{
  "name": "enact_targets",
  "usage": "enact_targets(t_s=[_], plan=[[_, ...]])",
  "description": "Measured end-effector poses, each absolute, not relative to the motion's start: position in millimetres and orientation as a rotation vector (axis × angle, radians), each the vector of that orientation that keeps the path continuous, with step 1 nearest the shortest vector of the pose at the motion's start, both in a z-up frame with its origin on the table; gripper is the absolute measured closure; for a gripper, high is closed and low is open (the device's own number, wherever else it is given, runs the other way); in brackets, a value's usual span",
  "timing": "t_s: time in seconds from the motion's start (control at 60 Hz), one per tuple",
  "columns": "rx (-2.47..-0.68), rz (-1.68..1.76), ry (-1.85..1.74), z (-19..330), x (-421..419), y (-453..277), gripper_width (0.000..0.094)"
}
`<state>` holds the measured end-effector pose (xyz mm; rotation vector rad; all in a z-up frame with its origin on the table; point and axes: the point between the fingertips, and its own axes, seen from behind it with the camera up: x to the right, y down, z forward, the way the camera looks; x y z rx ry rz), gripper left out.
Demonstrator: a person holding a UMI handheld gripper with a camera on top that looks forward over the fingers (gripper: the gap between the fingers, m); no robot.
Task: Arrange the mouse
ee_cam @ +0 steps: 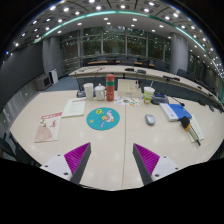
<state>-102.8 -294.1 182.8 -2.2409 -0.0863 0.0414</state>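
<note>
A small grey mouse (150, 119) lies on the pale table (60, 150), to the right of a round blue mat (103, 119) with coloured spots. My gripper (112, 158) is well short of both, above the near part of the table. Its two fingers, with magenta pads (77, 155), stand wide apart with nothing between them. The mouse is beyond the right finger and the mat is beyond the gap between the fingers.
Cups and a red-topped container (110, 88) stand behind the mat. A white paper (74, 107) and a pink booklet (48, 127) lie to the left. A blue book (176, 110) and a pen (192, 132) lie to the right. More tables and chairs stand behind.
</note>
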Motion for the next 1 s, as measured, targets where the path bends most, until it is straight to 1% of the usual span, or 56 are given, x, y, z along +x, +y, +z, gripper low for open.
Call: enact_targets(t_s=[0.117,0.25,0.4,0.533,0.617,0.733,0.767,0.833,0.95,1.0], plan=[[-2.297,-0.009,-0.015,128,-45,-269,0.0079],[-2.309,-0.068,0.031,79,22,-217,0.0083],[-2.26,-0.088,0.046,47,77,-129,0.0081],[-2.242,-0.097,0.032,22,107,-50,0.0088],[-2.239,-0.085,0.024,6,117,-12,0.0111],[-2.25,-0.093,0.018,-14,128,23,0.0209],[-2.228,-0.066,0.026,-12,126,33,0.0267],[-2.233,-0.053,0.031,-14,127,41,0.0433],[-2.232,-0.072,0.012,-14,128,43,0.0482],[-2.237,-0.083,0.018,-14,129,42,0.0522]])
